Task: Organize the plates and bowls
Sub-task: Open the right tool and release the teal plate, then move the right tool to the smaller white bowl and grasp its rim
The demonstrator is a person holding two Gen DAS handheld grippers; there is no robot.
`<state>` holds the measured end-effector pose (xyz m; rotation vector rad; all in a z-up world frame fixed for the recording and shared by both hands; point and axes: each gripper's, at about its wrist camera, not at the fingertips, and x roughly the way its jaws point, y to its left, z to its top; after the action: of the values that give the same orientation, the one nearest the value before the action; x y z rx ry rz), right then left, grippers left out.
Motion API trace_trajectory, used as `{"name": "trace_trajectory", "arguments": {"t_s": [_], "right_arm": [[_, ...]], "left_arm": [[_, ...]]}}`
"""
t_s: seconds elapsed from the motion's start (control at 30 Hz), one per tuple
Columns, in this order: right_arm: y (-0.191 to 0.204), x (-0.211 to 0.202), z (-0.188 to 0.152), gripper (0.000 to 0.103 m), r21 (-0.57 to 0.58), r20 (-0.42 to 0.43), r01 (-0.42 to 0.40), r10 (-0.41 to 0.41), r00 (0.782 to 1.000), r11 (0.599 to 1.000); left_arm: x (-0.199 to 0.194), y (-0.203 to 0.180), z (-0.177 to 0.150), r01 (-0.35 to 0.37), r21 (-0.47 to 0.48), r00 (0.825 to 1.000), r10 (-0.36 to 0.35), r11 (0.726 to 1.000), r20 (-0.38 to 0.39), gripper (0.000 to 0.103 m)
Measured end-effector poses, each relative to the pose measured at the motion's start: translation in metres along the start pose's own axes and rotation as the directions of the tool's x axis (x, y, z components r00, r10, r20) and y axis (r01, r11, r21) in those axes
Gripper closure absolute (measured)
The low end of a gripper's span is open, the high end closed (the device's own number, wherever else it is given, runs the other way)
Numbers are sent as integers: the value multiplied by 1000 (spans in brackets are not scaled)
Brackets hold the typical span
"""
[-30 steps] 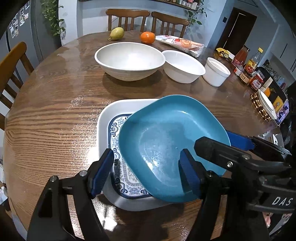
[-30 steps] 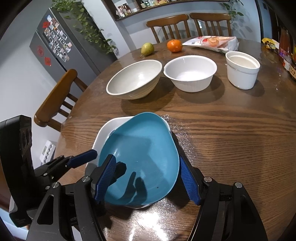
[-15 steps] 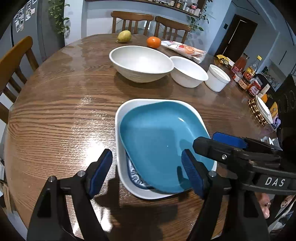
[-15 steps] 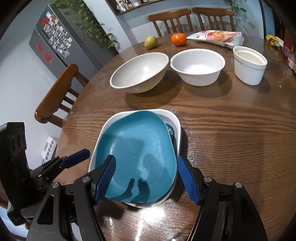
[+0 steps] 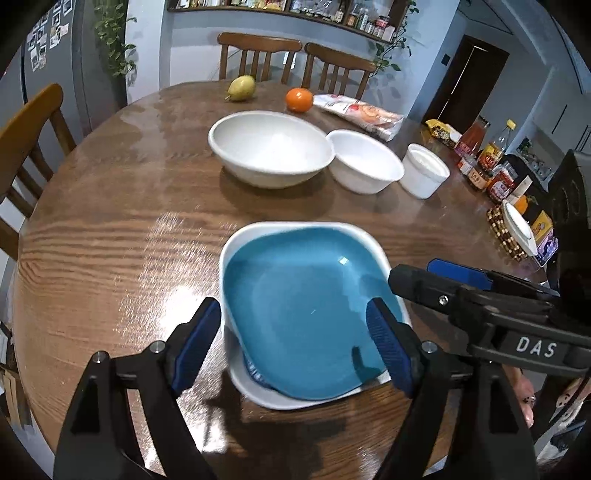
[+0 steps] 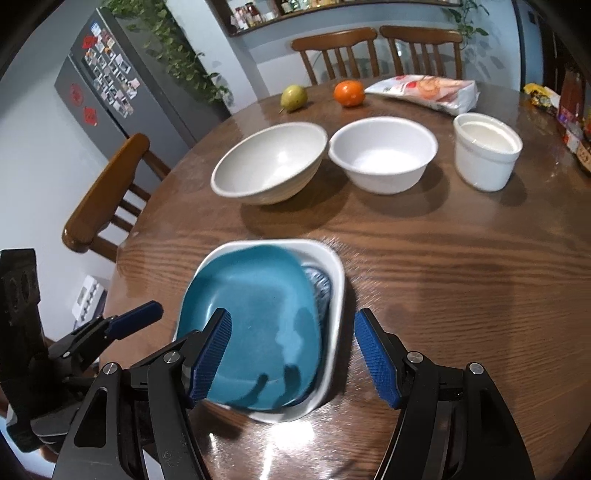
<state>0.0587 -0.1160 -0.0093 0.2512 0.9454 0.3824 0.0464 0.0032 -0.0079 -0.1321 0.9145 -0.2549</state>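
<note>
Now both grippers, left (image 5: 295,347) and right (image 6: 291,358), hang with jaws spread and empty; bowls (image 6: 271,162) wait at twelve o'clock, beyond the stacked plates (image 6: 255,325) on the desk (image 6: 461,280), right nearer.

Surface (image 5: 110,221): round, glossy wood grain;
Chairs (image 6: 376,51): wooden, two at far side; one (image 6: 107,199) at left;
Fridge (image 6: 110,92): grey, magnets;
Wall shelf (image 5: 295,7): jars;
Door (image 5: 465,81): dark
</note>
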Motion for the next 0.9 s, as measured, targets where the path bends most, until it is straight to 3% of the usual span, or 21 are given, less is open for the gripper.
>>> {"name": "trace_trajectory", "arguments": {"t_s": [0.13,0.3,0.43,0.67,0.9], "right_arm": [[-9,-13,10,32,14,34,12,-13,999,1000],[-20,-32,27,19,19,92,12,-13,996,1000],[-31,-43,43,19,34,119,19,-23,993,999],[-57,-61,93,19,86,154,40,-53,987,996],[-70,-38,145,19,95,120,19,-30,992,995]], "left_arm": [[-1,-19,15,11,16,1000,-11,1000,23,22],[-4,-40,34,28,38,999,-30,999,45,19],[-4,-58,55,21,49,998,-24,999,58,19],[11,-68,95,63,-52,998,-62,997,20,19],[45,-92,126,89,-111,993,-97,990,-71,19]]}}
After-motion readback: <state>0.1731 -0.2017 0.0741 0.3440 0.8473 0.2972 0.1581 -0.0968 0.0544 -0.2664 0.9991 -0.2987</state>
